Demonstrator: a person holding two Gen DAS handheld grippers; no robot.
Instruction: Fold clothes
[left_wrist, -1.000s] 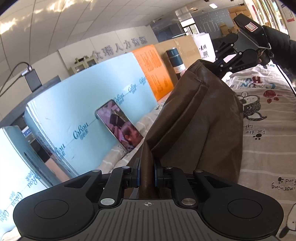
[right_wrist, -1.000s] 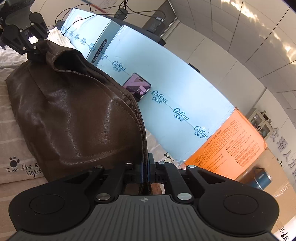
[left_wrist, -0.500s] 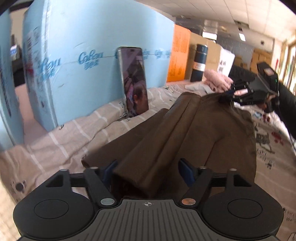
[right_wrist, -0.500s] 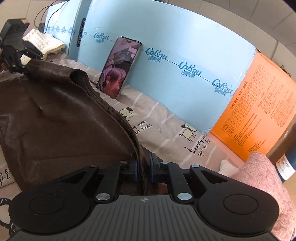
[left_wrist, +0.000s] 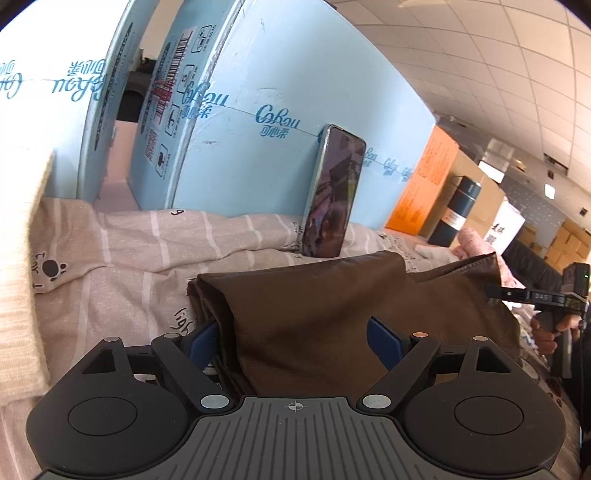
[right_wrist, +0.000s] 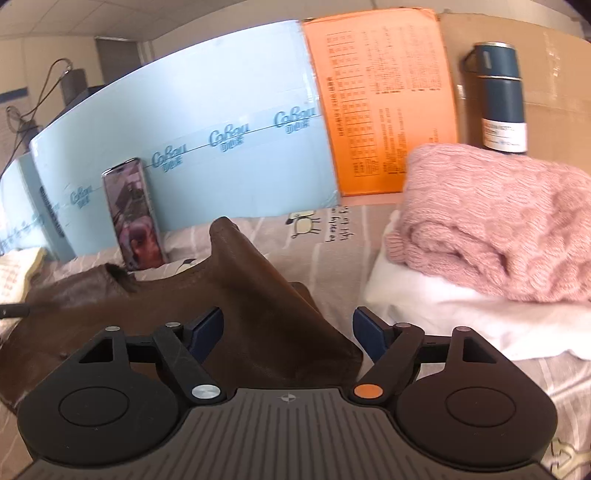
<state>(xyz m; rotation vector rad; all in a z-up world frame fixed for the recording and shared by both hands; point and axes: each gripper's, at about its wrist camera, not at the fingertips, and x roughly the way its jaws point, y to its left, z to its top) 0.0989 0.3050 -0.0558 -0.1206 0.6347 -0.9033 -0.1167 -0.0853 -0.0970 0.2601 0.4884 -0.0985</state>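
A brown leather-like garment (left_wrist: 332, 306) lies folded on the striped bed sheet (left_wrist: 122, 266). My left gripper (left_wrist: 293, 341) sits low over its near end. Its jaws are opening wide, the folded edge lies between the blue pads (left_wrist: 384, 343), and they do not press on it. My right gripper (right_wrist: 288, 332) stands over the other end of the garment (right_wrist: 266, 306), where a corner still peaks up. Its jaws are also opening, with cloth loose between the pads (right_wrist: 207, 328). The right gripper (left_wrist: 517, 295) also shows at the right edge of the left wrist view.
A phone (left_wrist: 332, 195) leans on the light blue boxes (left_wrist: 258, 110) behind the garment. A pink knit sweater (right_wrist: 495, 221) lies on a folded white garment (right_wrist: 443, 317) to the right. A dark flask (right_wrist: 498, 96) stands by the cardboard. A cream knit (left_wrist: 18, 258) lies at the left.
Both grippers went from shut on the brown garment to wide open. The garment, held up a second ago, came down onto the bed, and both views rolled level.
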